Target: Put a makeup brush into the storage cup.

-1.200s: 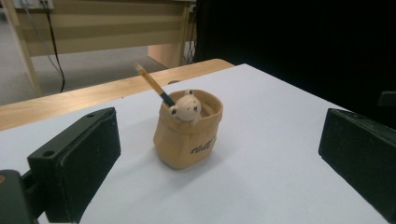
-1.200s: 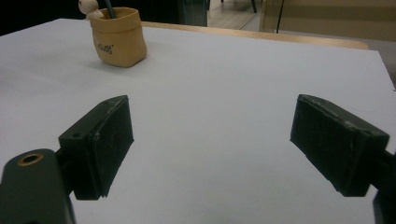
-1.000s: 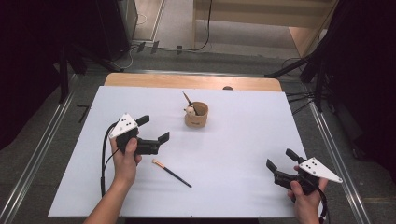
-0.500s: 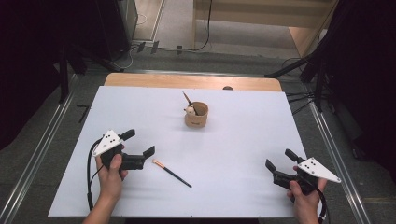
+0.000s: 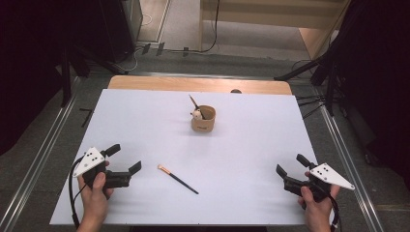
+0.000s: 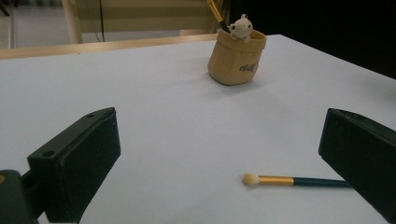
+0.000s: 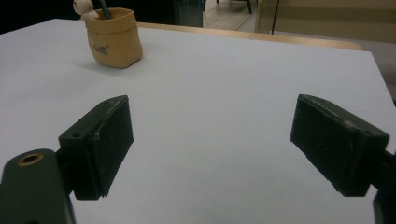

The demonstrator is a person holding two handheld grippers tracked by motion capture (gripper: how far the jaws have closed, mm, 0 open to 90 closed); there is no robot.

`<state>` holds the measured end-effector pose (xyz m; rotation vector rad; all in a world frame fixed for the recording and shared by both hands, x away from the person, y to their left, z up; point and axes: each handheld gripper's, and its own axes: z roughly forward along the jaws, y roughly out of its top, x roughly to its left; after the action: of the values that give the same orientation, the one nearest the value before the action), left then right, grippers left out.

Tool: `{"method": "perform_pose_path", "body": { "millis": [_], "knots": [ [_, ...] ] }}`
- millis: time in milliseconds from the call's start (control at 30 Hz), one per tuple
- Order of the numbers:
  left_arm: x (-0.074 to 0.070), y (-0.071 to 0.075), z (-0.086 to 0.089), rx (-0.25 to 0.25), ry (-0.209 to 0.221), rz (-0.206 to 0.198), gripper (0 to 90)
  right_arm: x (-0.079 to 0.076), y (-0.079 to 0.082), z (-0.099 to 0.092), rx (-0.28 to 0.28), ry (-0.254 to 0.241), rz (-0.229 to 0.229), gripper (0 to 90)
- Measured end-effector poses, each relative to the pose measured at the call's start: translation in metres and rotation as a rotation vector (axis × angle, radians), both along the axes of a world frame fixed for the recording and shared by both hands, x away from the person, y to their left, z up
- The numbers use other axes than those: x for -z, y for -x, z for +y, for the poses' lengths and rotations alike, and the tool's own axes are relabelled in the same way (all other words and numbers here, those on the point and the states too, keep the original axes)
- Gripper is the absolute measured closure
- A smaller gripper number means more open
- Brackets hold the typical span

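A makeup brush [image 5: 177, 178] with a pale tip, gold ferrule and dark handle lies flat on the white table near the front middle; in the left gripper view the brush [image 6: 289, 180] runs behind the right jaw. A tan pouch-shaped holder [image 5: 203, 119] stands at the table's middle back with a small bear figure and another brush in it, also seen as the holder [image 6: 236, 58] and holder [image 7: 113, 38]. My left gripper [image 5: 124, 158] is open, low at the front left, a little left of the brush. My right gripper [image 5: 292, 164] is open at the front right, nothing between its jaws.
The white table top [image 5: 145, 125] has a wooden strip [image 5: 193, 84] along its far edge. Metal rails run along both sides on the floor. Dark stands and cables lie beyond the table's back.
My left gripper has moved toward the table's front left and come lower, away from the brush. The right gripper, brush and holder have stayed put.
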<state>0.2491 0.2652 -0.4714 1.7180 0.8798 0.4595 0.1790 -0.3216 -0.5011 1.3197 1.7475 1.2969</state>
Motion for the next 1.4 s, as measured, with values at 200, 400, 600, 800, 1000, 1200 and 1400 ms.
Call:
{"method": "perform_pose_path", "body": {
  "millis": [200, 400, 600, 800, 1000, 1200, 1400],
  "knots": [
    [0.002, 0.004, 0.017, -0.021, 0.003, 0.006, 0.0, 0.000, 0.001, -0.002, -0.001, -0.006, -0.011, 13.1],
    [0.004, 0.006, 0.030, -0.043, -0.004, 0.007, 0.0, -0.001, 0.001, 0.000, -0.011, 0.021, -0.023, 1.5],
    [0.005, 0.007, 0.038, -0.054, 0.008, 0.006, 0.0, -0.003, 0.000, 0.002, -0.010, 0.012, -0.022, 0.0],
    [0.004, 0.006, 0.042, -0.061, 0.025, 0.013, 0.0, -0.004, 0.001, 0.004, -0.008, 0.004, -0.008, 0.0],
    [0.002, 0.004, 0.034, -0.049, 0.033, 0.012, 0.0, -0.004, 0.001, 0.002, -0.002, 0.002, -0.009, 0.0],
    [0.002, 0.001, 0.018, -0.008, 0.030, 0.019, 0.0, -0.004, 0.001, 0.003, 0.001, 0.002, -0.009, 0.0],
    [0.004, -0.004, -0.005, 0.048, 0.018, 0.027, 0.0, -0.003, 0.001, 0.002, 0.010, -0.001, -0.002, 0.9]
  ]
}}
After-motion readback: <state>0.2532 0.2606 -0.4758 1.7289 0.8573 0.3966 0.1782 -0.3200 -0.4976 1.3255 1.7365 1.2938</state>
